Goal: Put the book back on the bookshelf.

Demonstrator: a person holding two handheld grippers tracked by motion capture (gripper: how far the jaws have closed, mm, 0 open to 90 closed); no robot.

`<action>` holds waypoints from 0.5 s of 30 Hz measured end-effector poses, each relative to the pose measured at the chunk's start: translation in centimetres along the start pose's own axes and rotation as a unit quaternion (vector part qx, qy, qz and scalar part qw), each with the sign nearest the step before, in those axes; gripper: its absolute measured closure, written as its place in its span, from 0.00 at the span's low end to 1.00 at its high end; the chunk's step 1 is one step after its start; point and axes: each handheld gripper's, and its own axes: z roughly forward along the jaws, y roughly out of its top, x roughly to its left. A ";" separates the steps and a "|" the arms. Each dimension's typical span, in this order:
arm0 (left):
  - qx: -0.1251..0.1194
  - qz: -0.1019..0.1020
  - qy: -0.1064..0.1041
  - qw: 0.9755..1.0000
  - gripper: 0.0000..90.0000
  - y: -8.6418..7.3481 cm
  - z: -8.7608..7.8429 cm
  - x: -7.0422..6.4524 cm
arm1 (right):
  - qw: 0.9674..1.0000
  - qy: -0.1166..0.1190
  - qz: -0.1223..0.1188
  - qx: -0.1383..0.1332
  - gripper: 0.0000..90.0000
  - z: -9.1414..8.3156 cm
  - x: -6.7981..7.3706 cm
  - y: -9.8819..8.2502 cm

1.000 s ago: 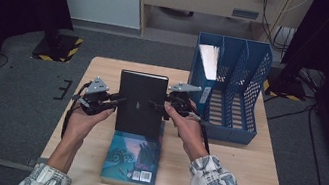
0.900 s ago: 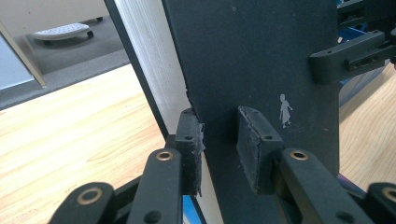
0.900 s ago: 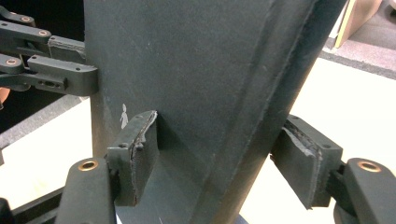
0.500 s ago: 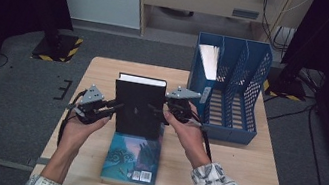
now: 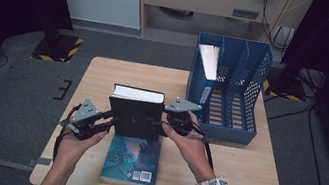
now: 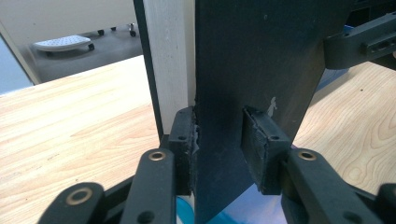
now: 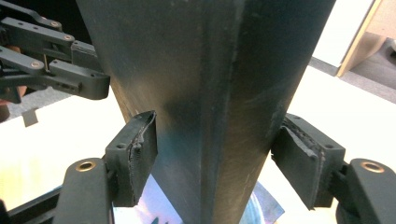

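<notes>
A black hardcover book [image 5: 134, 117] stands upright, lifted just above a teal book [image 5: 132, 162] that lies flat on the wooden table [image 5: 230, 174]. My right gripper [image 5: 160, 121] is shut on the black book's right side, with both pads pressed to it in the right gripper view [image 7: 212, 144]. My left gripper [image 5: 109, 123] straddles the left edge of the book's cover [image 6: 219, 93]. Its jaws have just been opening. One pad [image 6: 183, 140] touches the cover's edge by the white pages, and the other pad [image 6: 259, 144] looks just off the cover's face.
A blue mesh file rack [image 5: 226, 90] stands at the table's back right, with a white stack of paper [image 5: 208, 59] in its left slot. Bare table lies to the left of the books [image 5: 93, 80]. Dark floor surrounds the table.
Both hands and the black book have drifted toward the table's near edge, above the teal book. The book has tipped more upright, and the left gripper has slid lower and further left along it.
</notes>
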 end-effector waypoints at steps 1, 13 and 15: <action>-0.001 0.001 0.001 1.000 0.72 0.0 0.0 -0.1 | 1.000 0.000 0.000 0.000 0.35 0.0 0.0 0.0; -0.003 -0.020 0.009 1.000 0.63 -1.1 -0.2 -0.1 | 1.000 0.025 -0.001 0.001 0.17 1.0 -0.4 0.6; 0.000 -0.017 0.011 1.000 0.63 -1.2 -0.1 0.0 | 0.999 0.031 -0.005 -0.002 0.15 1.2 -0.5 0.9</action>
